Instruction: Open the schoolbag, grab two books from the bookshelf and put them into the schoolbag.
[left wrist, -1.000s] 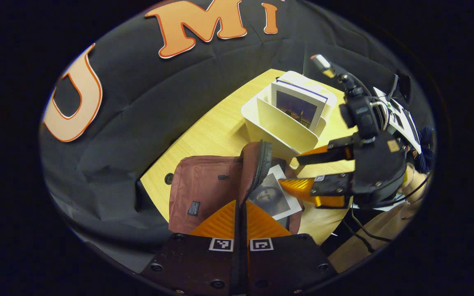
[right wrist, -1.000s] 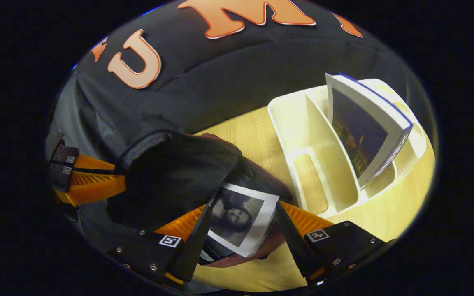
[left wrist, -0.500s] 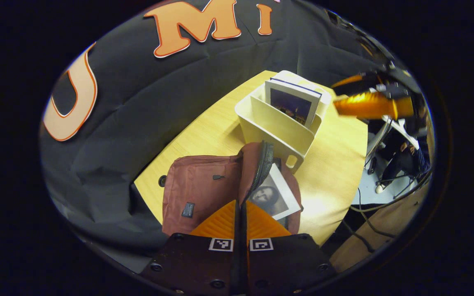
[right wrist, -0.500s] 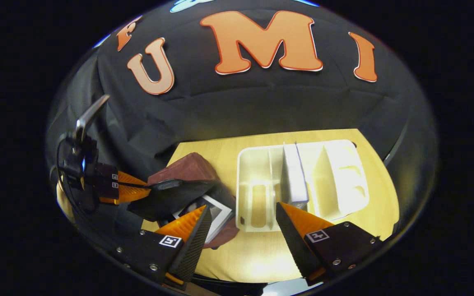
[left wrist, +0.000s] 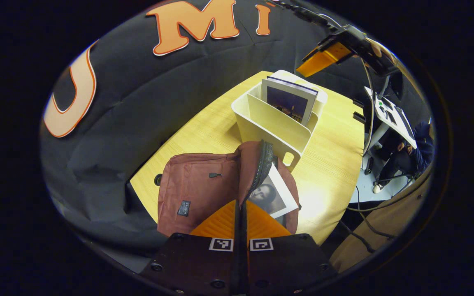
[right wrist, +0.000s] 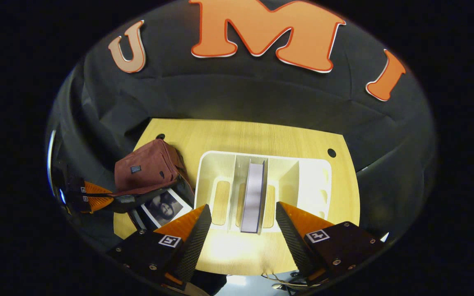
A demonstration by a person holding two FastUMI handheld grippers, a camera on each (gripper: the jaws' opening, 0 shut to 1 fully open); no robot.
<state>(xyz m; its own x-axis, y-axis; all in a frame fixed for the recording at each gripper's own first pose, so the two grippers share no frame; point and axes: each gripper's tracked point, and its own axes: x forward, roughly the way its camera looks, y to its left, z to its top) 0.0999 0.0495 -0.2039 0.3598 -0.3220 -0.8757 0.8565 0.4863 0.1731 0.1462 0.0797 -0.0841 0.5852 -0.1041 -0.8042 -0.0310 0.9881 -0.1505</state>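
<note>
You had the schoolbag (left wrist: 204, 185) open on the surface (left wrist: 331, 164), its zippered flap (left wrist: 261, 164) standing up right ahead of your left fingers (left wrist: 257, 222). Those fingers were pressed together, and from the right gripper view the left gripper (right wrist: 111, 200) looked to be pinching the flap's edge, holding the mouth open; I couldn't confirm both fingers were on the fabric, so take that as a judgement.

One book (left wrist: 274, 193), with a portrait on its cover, sat in the bag's mouth, just to the right of your left fingers, part of it poking out. That was book one in, or nearly in.

Your right gripper (right wrist: 243, 224) hung above the bookshelf (right wrist: 311, 181) with its fingers spread wide and nothing between them. The second book (right wrist: 254, 197) stood upright in the rack's middle slot, lined up in the gap between your right fingers and a little beyond the tips.

So, opening looked done and one book delivered. What was left: bring the spread fingers down on that standing book, lift it clear of the dividers, and carry it to the bag. The first book might have needed a push deeper.
</note>
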